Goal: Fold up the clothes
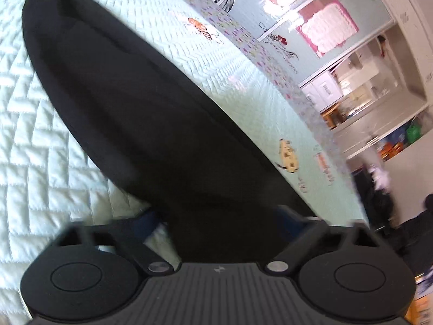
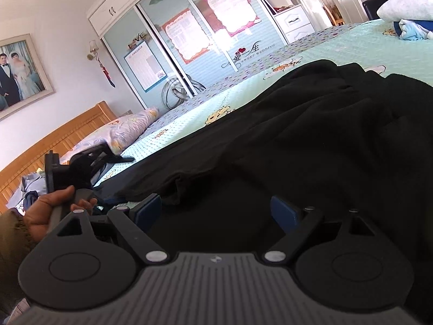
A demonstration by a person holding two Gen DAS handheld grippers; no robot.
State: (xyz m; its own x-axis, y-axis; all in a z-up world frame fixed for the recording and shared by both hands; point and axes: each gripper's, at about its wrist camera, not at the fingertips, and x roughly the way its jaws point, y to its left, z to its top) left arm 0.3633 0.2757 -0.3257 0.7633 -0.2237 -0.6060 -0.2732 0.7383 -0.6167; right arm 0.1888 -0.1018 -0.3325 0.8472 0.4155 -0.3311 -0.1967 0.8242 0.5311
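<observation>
A long black garment [image 1: 130, 103] lies on the mint quilted bedspread [image 1: 35, 140], running from the upper left down between my left gripper's fingers. My left gripper [image 1: 222, 216] has the cloth between its blue pads; a sliver of quilt shows beside the left pad, so the jaws stand open around it. In the right wrist view the same black garment [image 2: 311, 140] is spread wide and rumpled. My right gripper [image 2: 216, 208] is open wide just over its near edge, nothing pinched. A hand [image 2: 51, 211] holds the other gripper at the left edge.
A wooden headboard [image 2: 54, 138] and a floral pillow [image 2: 130, 127] are at the left. Sliding wardrobe doors [image 2: 189, 40] stand beyond the bed. Folded light-blue clothes [image 2: 411, 31] and a white pillow [image 2: 406, 5] sit at the far right. Loose clothes [image 2: 29, 192] lie near the headboard.
</observation>
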